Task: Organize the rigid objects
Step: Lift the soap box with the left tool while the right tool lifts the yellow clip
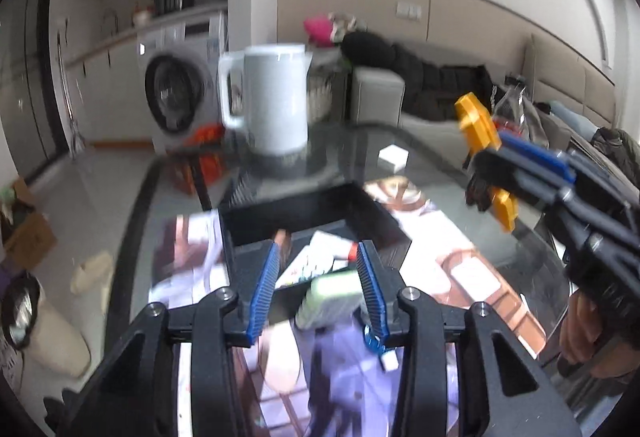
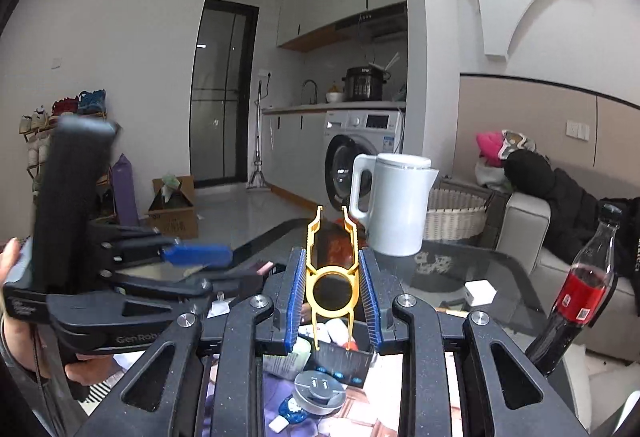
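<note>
The kettle stands on the far part of the glass table, with the open box in front of it. A bottle stands to the right, a small adapter between them. Behind the kettle sits the washing machine; the sofa lies right.

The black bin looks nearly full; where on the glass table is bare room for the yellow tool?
Bare glass lies between the white kettle, the small white box and the cola bottle. The black bin and the stretch near both grippers are crowded.
</note>
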